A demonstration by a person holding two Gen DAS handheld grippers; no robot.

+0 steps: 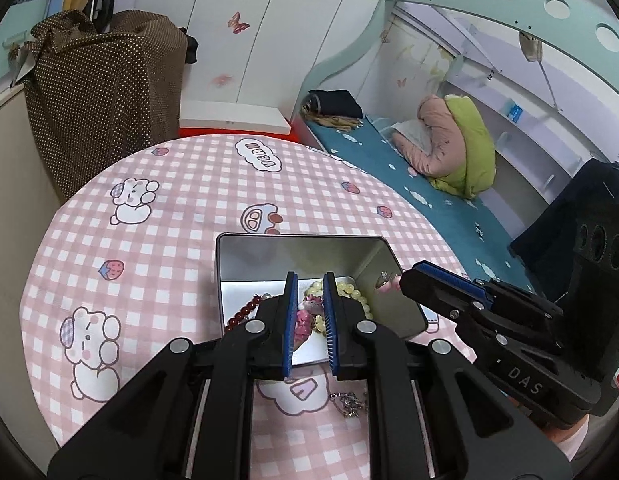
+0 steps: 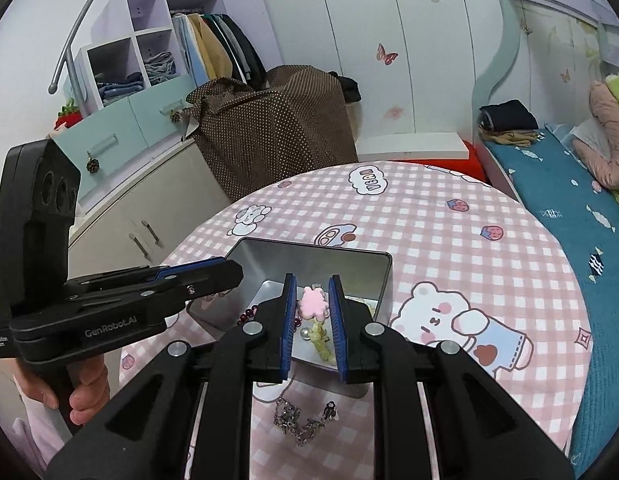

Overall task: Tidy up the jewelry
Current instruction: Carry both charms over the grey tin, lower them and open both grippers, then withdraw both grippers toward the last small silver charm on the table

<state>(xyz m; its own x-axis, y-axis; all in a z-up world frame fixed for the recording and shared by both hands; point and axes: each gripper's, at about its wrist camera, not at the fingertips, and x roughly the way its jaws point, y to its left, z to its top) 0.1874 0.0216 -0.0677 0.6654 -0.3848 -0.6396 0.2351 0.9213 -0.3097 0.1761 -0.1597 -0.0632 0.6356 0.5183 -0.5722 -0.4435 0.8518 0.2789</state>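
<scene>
Both grippers, left (image 1: 309, 300) and right (image 2: 312, 304), apparently clamp pink charms over the open rectangular silver tin (image 1: 269, 248) (chain outside): release low inside.

place: home bedroom | cues: bunk bed (image 1: 449, 200), wardrobe (image 2: 389, 40) with butterfly stickers, hanging clothes (image 2: 221, 44)

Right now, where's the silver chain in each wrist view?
Left wrist: the silver chain lies on the tablecloth at bottom centre, just right of the claw's fingers, nearer the camera than the metal tin.
Right wrist: chain at bottom centre, showing between the claw's arms, again on the near side of the tin.
Shared landmark: the open tin.
</scene>
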